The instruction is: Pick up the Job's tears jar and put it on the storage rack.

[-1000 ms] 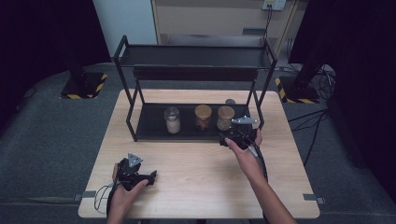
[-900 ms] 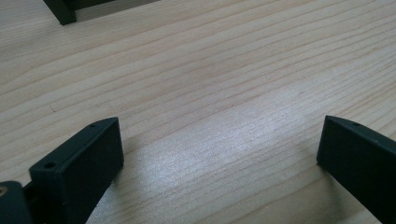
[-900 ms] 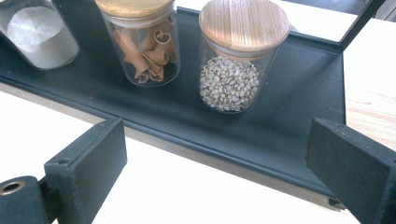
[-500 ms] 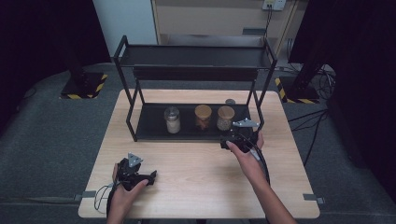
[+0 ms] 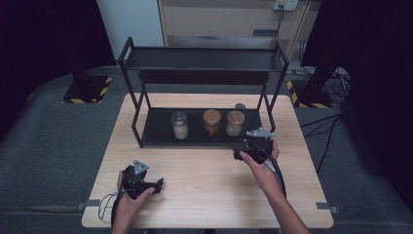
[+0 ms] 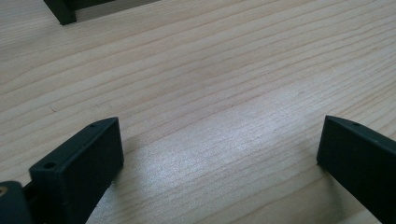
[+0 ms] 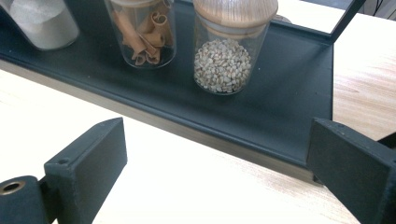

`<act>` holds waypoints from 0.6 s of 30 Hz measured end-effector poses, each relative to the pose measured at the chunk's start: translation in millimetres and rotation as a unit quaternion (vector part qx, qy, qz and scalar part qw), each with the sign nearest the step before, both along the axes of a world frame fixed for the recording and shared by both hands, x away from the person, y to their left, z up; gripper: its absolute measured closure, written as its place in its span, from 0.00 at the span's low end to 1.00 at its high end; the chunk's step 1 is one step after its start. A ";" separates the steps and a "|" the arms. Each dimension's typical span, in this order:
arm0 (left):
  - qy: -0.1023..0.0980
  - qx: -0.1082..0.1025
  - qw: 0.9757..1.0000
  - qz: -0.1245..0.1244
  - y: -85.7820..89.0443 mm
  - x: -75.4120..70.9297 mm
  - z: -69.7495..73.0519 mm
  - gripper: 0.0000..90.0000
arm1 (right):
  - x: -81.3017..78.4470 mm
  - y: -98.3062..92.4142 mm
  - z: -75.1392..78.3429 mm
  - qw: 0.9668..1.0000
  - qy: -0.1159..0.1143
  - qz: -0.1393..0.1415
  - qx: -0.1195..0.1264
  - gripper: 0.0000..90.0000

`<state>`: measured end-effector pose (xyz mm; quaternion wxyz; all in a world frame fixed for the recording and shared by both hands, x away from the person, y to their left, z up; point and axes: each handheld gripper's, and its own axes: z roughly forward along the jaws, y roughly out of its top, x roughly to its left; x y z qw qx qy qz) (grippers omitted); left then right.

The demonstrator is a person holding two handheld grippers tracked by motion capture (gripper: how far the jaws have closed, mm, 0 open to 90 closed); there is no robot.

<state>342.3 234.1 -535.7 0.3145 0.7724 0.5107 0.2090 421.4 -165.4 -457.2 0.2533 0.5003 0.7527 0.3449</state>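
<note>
Three glass jars stand in a row on the bottom shelf of a black rack [image 5: 156, 139]: one with white powder [image 5: 179, 126], one with brown curls [image 5: 211, 122] and one with pale grains [image 5: 234, 123]. My right gripper [image 5: 245, 154] hovers just in front of the shelf's right end, open and holding nothing. In the right gripper view the grain jar [image 7: 229, 46] sits straight ahead beyond the jaws, the curl jar [image 7: 144, 32] to its left. My left gripper [image 5: 153, 187] rests low near the table's front left, open over bare wood [image 6: 210, 116].
The rack's top shelf [image 5: 204, 58] spans the table's back half, with black posts at its corners. A small dark round object [image 5: 240, 106] lies behind the rack at the right. Cables trail from both grippers over the wooden table [image 5: 204, 185].
My right gripper has drawn back slightly from the shelf, toward the near side of the table. The left gripper has stayed where it was.
</note>
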 end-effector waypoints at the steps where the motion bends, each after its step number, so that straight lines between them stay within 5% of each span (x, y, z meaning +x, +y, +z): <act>1: 0.000 0.000 1.000 0.000 0.0 0.0 0.0 0.00 | -0.7 -0.5 -0.4 1.000 0.000 0.000 0.000 0.06; 18: 0.000 0.000 1.000 0.000 0.0 0.0 0.0 0.00 | -11.8 -7.5 -2.5 1.000 -0.003 0.009 -0.003 0.06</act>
